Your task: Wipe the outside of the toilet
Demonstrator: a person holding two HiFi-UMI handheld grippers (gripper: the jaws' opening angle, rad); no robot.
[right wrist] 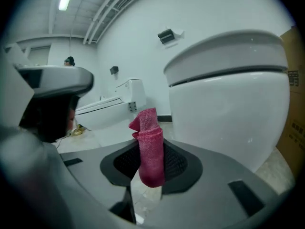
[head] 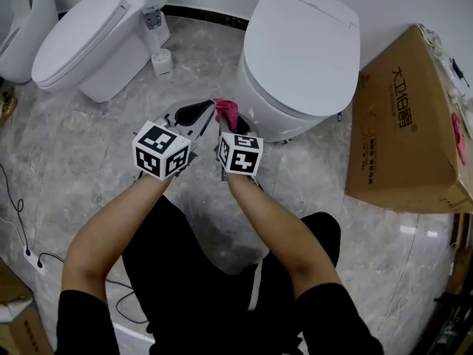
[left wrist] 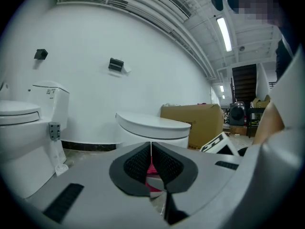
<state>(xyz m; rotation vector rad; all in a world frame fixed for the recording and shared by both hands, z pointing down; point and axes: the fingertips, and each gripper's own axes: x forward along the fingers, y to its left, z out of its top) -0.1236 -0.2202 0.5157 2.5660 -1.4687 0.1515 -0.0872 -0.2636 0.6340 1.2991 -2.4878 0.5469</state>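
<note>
toilet (head: pixel 303 46), white with its lid down, stands on the grey marbled floor (head: pixel 74 161) straight ahead of the person, rounded front toward them. the person, dressed in black, holds both bare forearms out with a gripper in each hand.

the right gripper (right wrist: pixel 152 159) has its jaws clamped on a pink cloth (head: pixel 227 112), which sticks up past the fingertips as a folded roll with a curled top. the cloth is just beside the lower front of the bowl, and i cannot tell whether it touches the porcelain.

the left gripper (left wrist: pixel 151 149) is right alongside, angled in toward the cloth. its jaws are pressed together at the tips with nothing gripped that i can see, and a sliver of pink shows through the narrow gap lower down between them. the 2 marker cubes (head: pixel 161 151) sit side by side near the wrists.

a brown cardboard box (head: pixel 406 124) with printed characters rests on the floor close to the toilet's right. a 2nd toilet (head: pixel 85 46), lid also shut, stands well off to the left with a small white container (head: pixel 162 61) beside its base. part of a 3rd white fixture (head: pixel 22 28) shows at the far left edge. a black cable (head: pixel 18 228) trails over the floor on the left.
</note>
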